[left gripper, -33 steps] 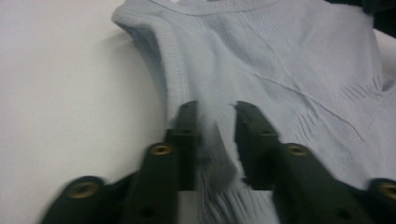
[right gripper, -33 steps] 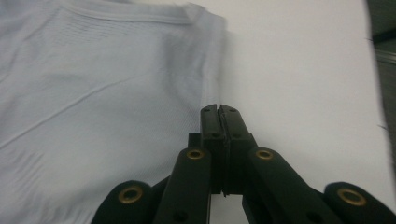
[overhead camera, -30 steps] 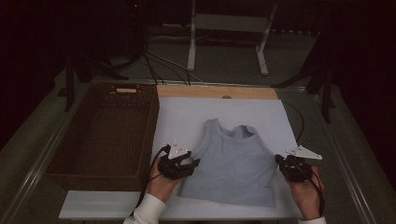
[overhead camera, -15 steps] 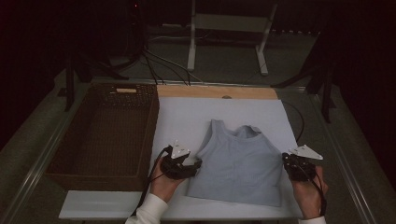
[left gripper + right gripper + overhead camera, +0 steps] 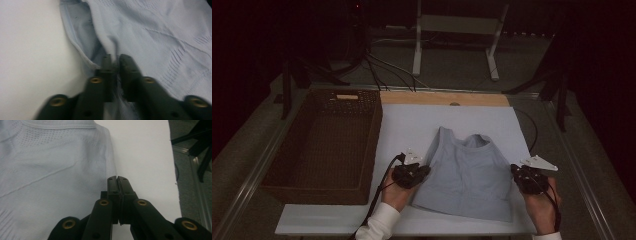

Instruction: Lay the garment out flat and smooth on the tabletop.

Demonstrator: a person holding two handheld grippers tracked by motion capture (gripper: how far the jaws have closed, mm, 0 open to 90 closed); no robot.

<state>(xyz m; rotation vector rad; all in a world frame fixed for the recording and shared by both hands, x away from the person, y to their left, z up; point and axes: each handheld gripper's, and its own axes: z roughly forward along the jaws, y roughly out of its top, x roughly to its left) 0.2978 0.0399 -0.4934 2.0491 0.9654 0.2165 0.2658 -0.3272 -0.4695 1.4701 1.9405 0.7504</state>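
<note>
A light blue tank top lies flat on the white table top, neck away from me. My left gripper is at the garment's left side edge. In the left gripper view it is shut, pinching a raised fold of the tank top between its jaws. My right gripper is at the garment's right side edge. In the right gripper view it is shut right where the edge of the tank top meets the jaws, apparently nipping it.
A large brown wicker basket stands at the left of the white top. A wooden strip runs along the far edge. Beyond it are a metal stand and cables on the floor. Metal rails flank the table.
Both hands have shifted slightly to the right, and the tank top has slid a little that way with them, its body spread flatter between the grippers.
</note>
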